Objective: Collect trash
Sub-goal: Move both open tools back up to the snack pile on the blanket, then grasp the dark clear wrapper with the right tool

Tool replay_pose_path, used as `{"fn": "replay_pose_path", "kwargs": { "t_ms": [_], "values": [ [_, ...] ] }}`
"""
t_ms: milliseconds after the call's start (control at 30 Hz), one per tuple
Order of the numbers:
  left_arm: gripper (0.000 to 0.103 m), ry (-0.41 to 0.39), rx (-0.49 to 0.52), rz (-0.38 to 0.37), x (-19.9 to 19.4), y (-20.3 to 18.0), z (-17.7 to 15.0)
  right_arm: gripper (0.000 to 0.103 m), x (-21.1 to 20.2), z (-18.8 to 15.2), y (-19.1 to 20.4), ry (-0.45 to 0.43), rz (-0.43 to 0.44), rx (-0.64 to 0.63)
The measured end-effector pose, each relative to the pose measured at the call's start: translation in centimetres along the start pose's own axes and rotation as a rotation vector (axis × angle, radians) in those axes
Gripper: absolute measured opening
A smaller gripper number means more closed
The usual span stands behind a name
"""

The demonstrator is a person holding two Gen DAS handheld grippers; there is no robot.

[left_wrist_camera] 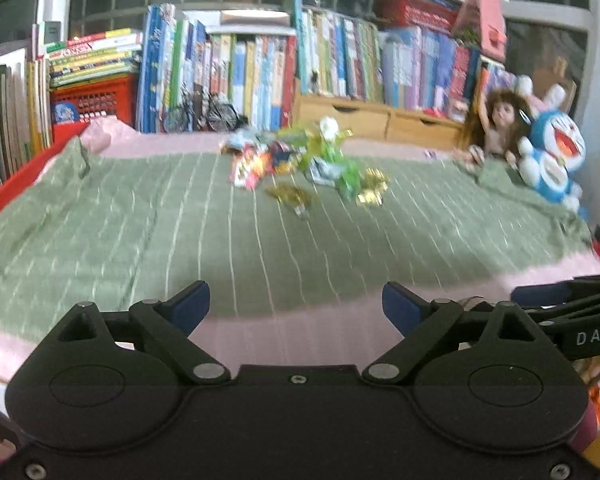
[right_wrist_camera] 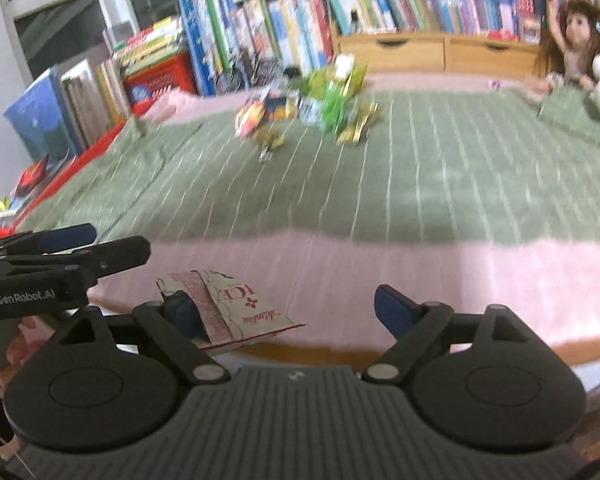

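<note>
At the left edge, a red crate (left_wrist_camera: 96, 100) holds something blue and carries stacked books; no bin for the trash is in view. The left gripper (left_wrist_camera: 296, 308) hangs released, empty, over the bed's near edge. The wrapper pile (left_wrist_camera: 300, 160) sits mid-bed toward the far edge on the green blanket (left_wrist_camera: 140, 220). It looks feather-light, crinkly and slippery, so pinching a raised crumpled fold seems safest. The right gripper (right_wrist_camera: 288, 312) is spread wide; a paper sachet (right_wrist_camera: 236, 308) lies by its left finger, ungrasped.
</note>
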State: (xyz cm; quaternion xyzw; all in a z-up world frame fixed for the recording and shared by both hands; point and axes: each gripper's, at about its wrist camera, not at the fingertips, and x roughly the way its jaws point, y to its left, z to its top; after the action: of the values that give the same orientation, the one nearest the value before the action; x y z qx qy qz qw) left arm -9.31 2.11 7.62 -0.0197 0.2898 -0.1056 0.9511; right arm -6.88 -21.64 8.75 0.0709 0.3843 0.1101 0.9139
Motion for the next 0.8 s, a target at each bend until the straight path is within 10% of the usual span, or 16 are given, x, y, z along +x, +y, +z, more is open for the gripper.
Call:
{"fn": "replay_pose_path", "kwargs": {
  "t_ms": [433, 800],
  "values": [
    [0.096, -0.043, -0.033, 0.047, 6.9, 1.2, 7.6, 0.093, 2.8, 7.1, -2.7, -0.099, -0.134, -0.007],
    [0.092, 0.115, -0.143, 0.042, 16.7, 2.8, 12.4, 0.078, 8.9, 13.3, -5.6, -0.016, -0.186, 0.042]
  ]
}}
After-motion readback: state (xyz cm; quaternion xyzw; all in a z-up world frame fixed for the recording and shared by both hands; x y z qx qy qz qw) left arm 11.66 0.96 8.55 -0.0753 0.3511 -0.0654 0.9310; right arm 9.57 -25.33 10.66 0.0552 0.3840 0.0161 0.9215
